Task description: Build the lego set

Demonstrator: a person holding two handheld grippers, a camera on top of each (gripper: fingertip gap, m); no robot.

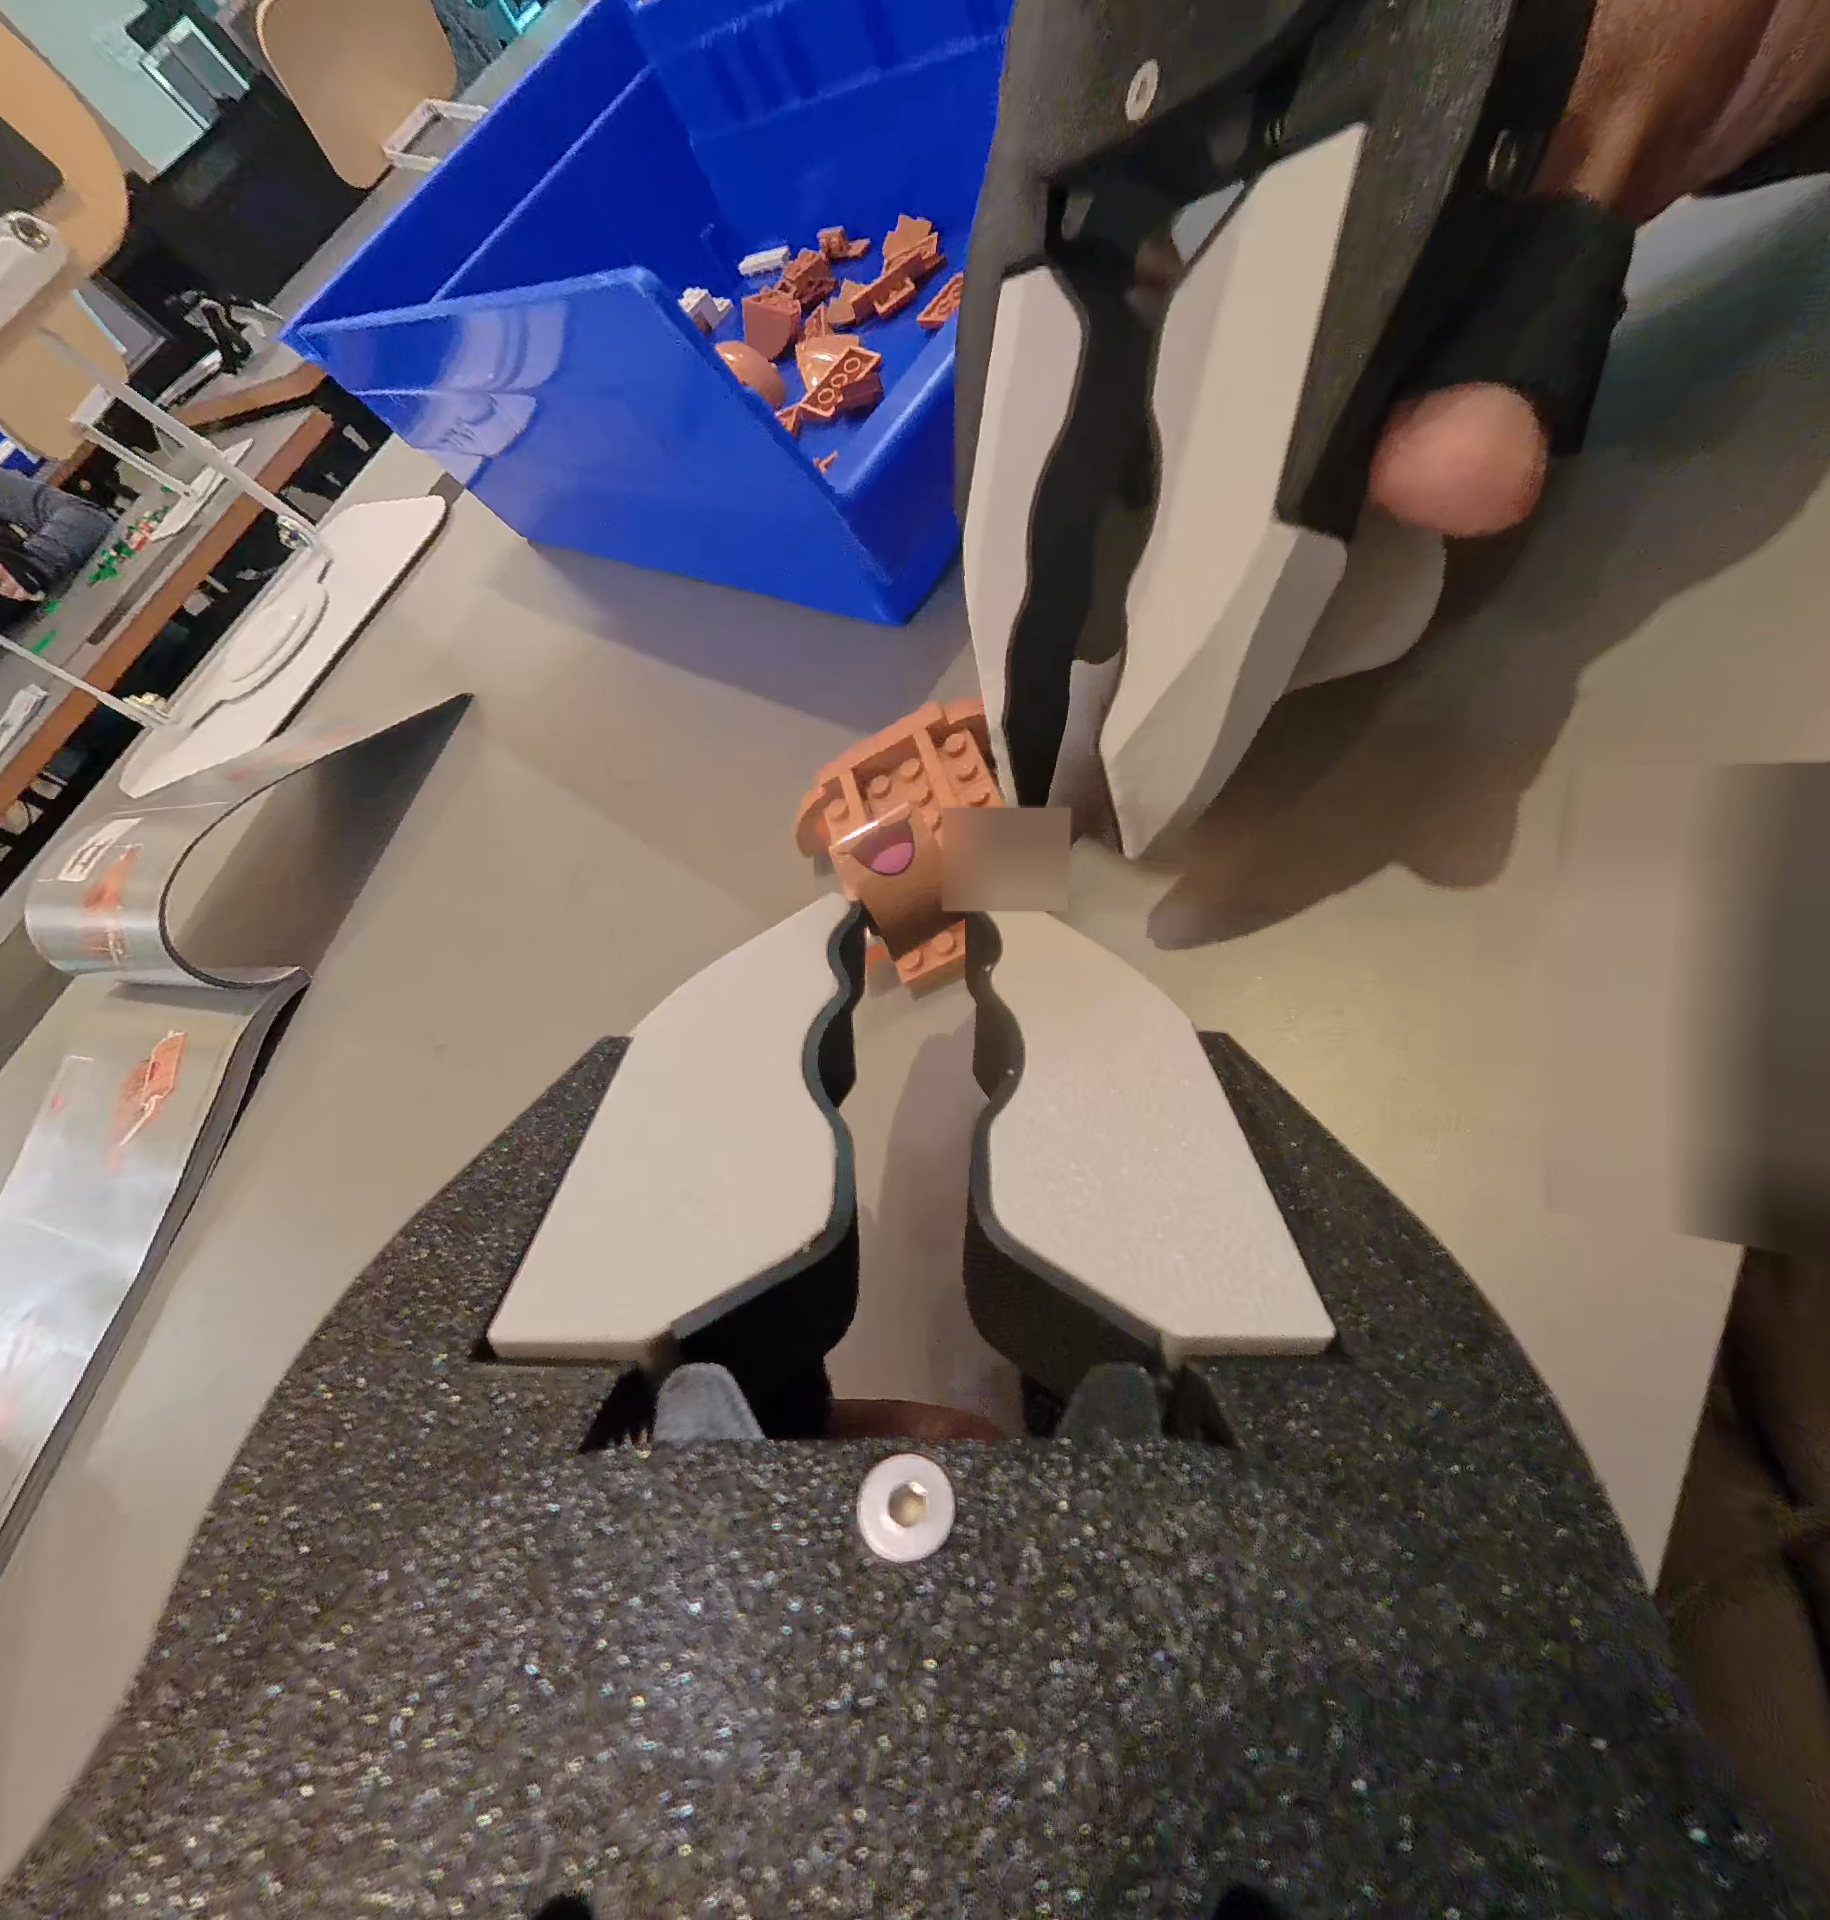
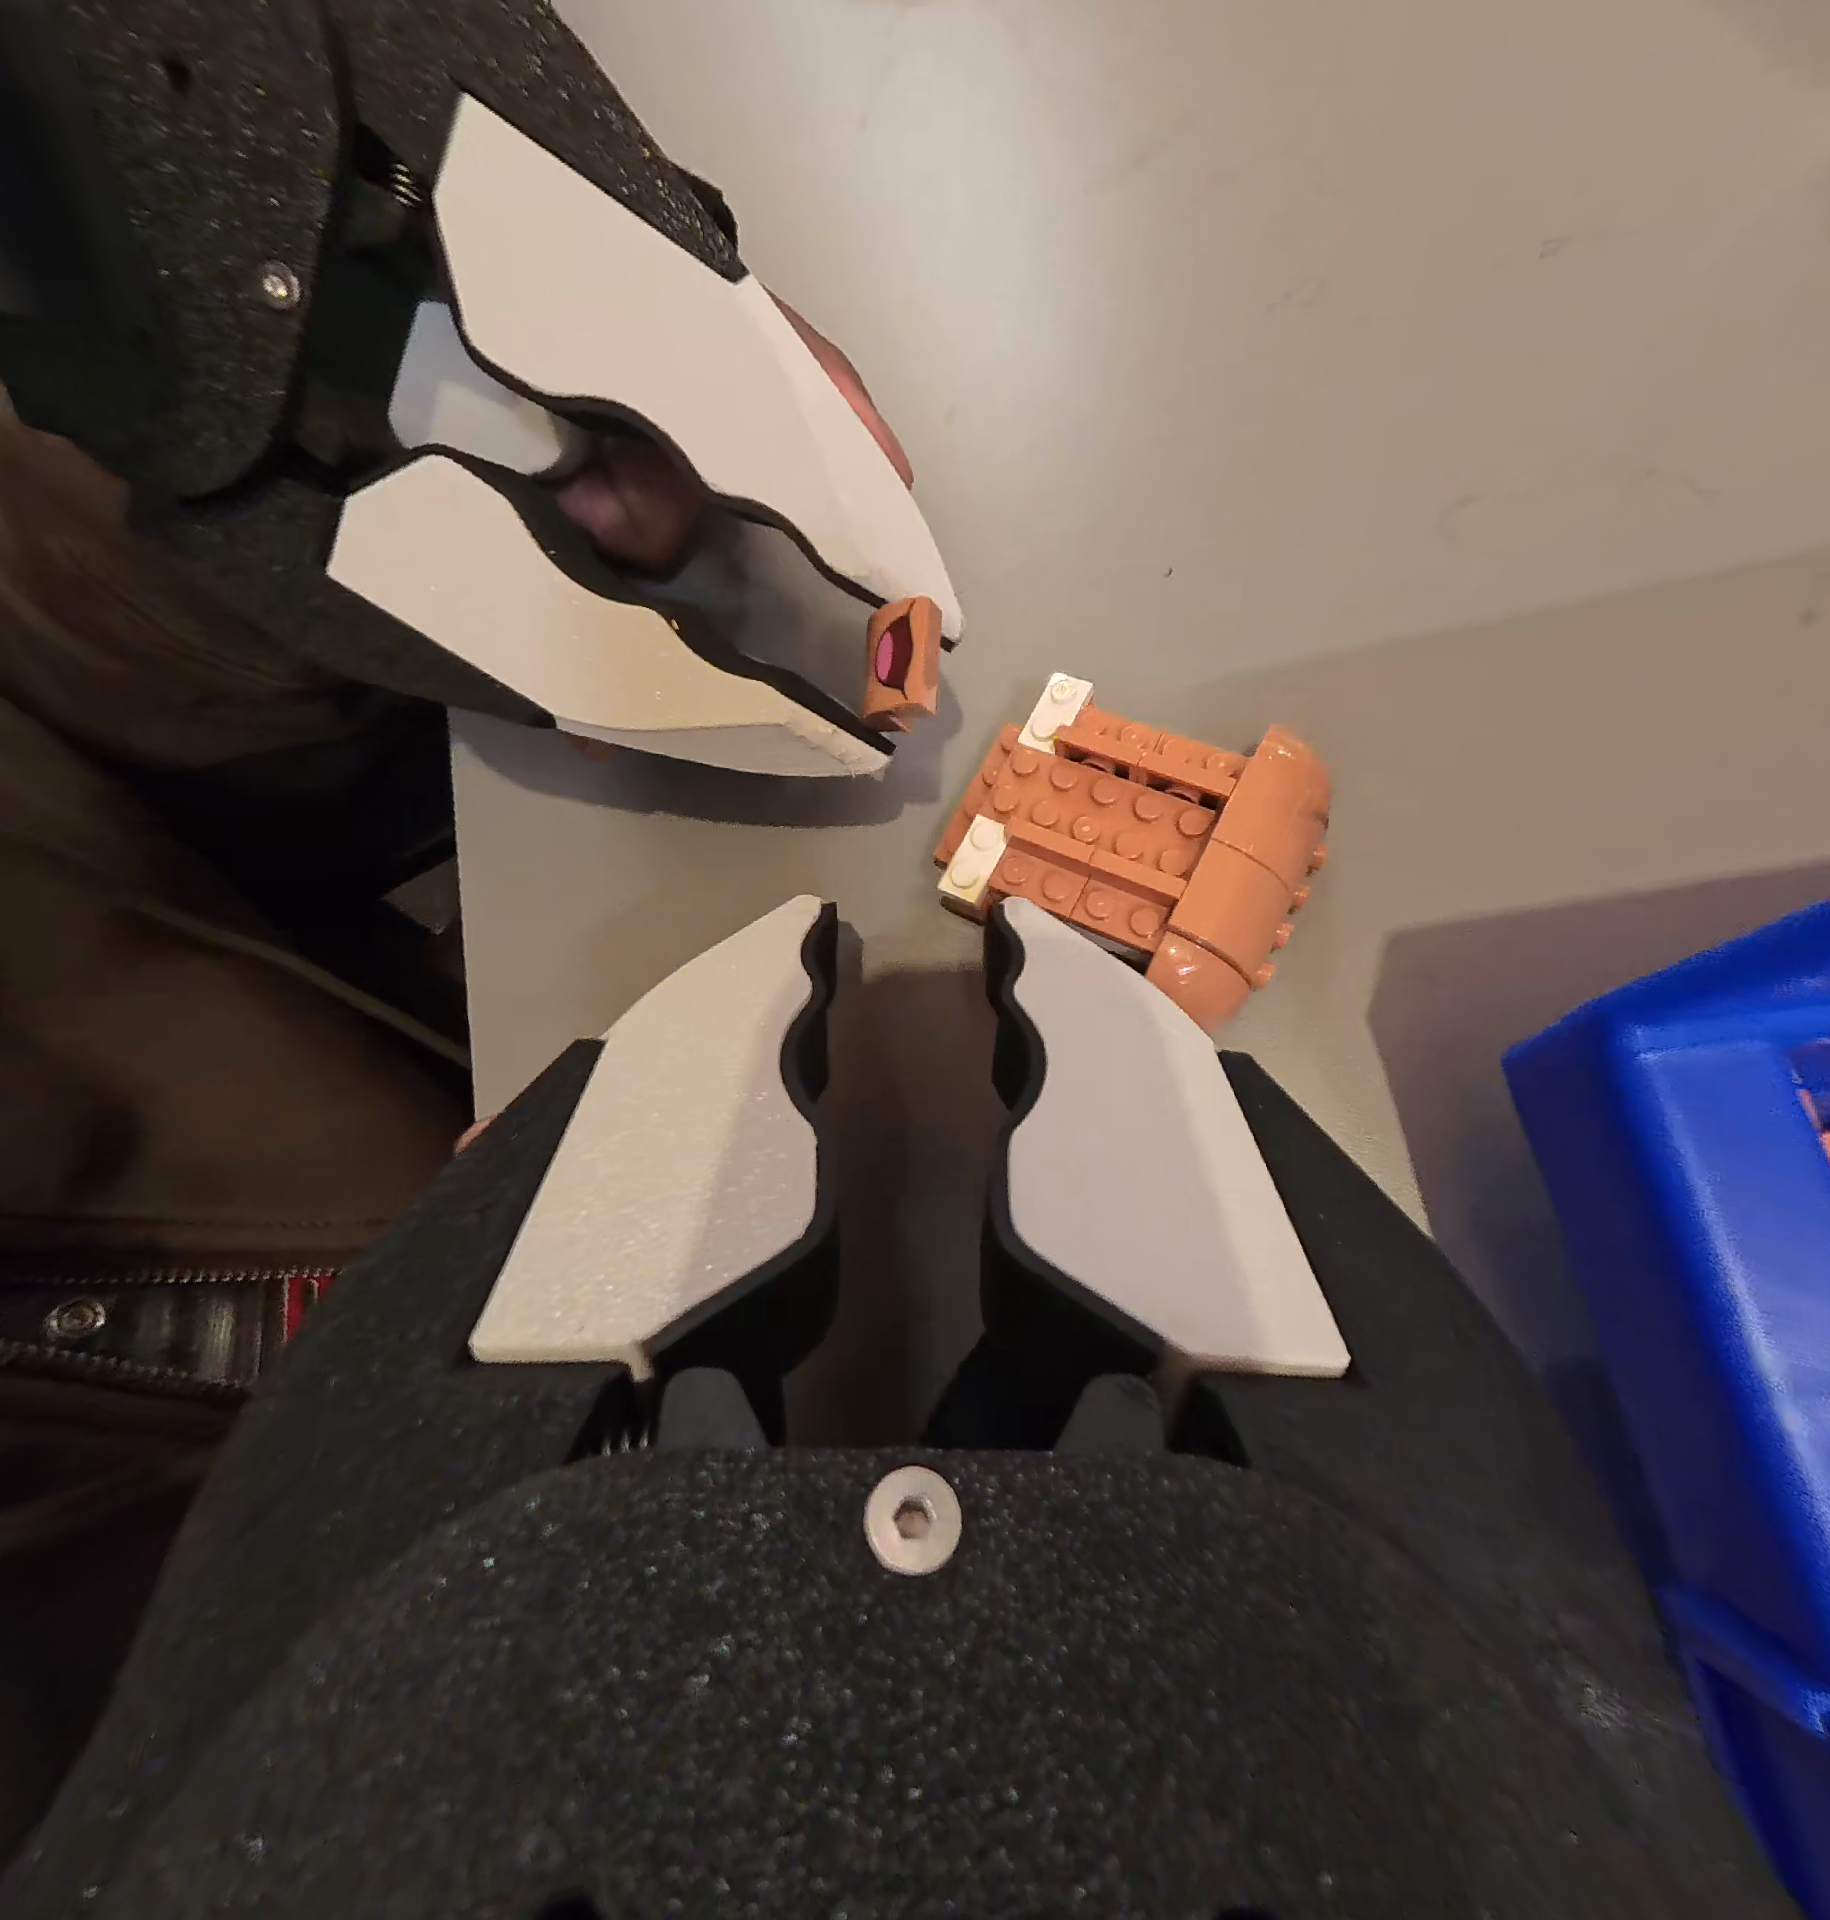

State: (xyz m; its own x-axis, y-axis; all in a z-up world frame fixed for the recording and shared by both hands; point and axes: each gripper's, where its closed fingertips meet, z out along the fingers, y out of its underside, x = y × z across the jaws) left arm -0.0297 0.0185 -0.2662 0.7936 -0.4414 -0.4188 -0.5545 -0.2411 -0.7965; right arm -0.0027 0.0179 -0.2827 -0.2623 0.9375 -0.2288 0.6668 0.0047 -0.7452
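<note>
My left gripper [image 1: 916,930] is shut on a small brown lego piece with a pink mouth print [image 1: 887,871] and holds it just above the table. The right wrist view shows this gripper [image 2: 921,694] at upper left with the piece [image 2: 900,665] between its tips. A brown lego assembly [image 2: 1129,842] with two white pieces lies on the grey table, right of the held piece; it also shows behind that piece in the left wrist view [image 1: 916,764]. My right gripper [image 2: 911,914] is open and empty, its right fingertip [image 2: 1036,956] over the assembly's near edge. It reaches down from upper right in the left wrist view [image 1: 1082,821].
A blue bin [image 1: 620,416] with several loose brown pieces [image 1: 838,322] stands at the back of the table and shows at the right in the right wrist view [image 2: 1721,1247]. An open instruction booklet [image 1: 111,1039] lies left. The table edge [image 2: 459,883] is close on the left. Both grippers' tips are close together, under 4 cm apart.
</note>
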